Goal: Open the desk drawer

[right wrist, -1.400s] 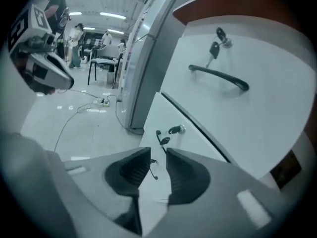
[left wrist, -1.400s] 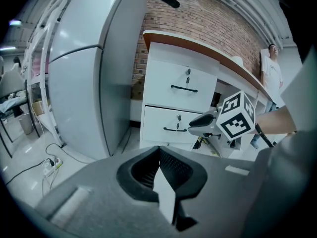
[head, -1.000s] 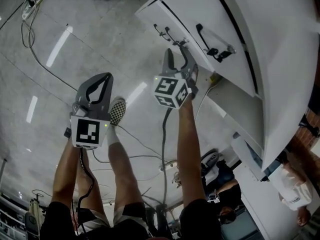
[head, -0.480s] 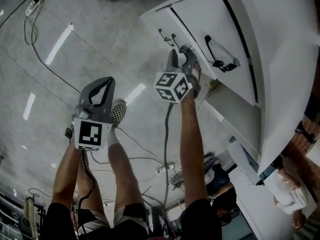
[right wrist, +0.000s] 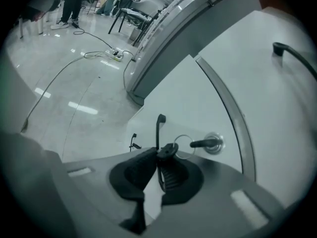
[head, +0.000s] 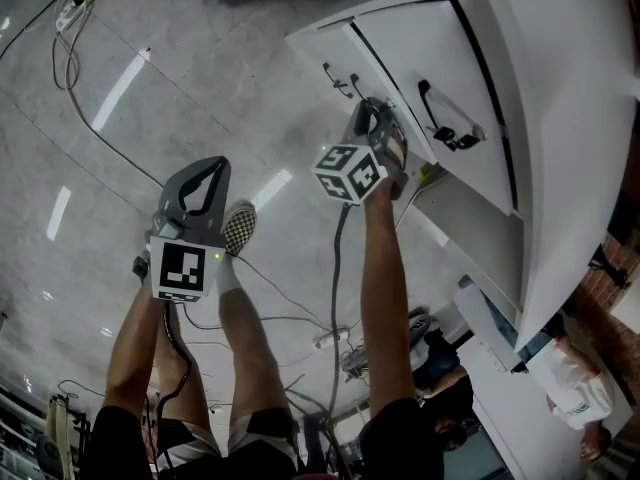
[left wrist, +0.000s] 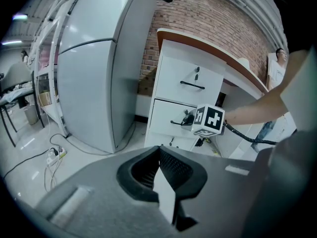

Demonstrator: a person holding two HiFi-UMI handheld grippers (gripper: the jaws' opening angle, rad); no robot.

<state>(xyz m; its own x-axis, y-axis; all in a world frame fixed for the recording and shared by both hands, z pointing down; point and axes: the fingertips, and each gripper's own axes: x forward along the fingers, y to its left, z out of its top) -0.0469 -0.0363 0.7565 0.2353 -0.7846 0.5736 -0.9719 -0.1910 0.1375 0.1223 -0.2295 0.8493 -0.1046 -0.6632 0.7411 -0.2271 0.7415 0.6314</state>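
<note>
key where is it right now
In the right gripper view, the key sticks out of the drawer lock, just right of the black handle.

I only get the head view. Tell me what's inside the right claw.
Observer: Right gripper view: the right claw is closing, pads on the thin black metal handle of the white lower drawer.
Operator: Report anything in the way.
Observer: A dark key on a wire ring, hanging from the silver lock, sits at the claw's tips.
Operator: Check the drawer.
Observer: Left gripper view: it looks flush with the white upper drawer, not pulled out.
</note>
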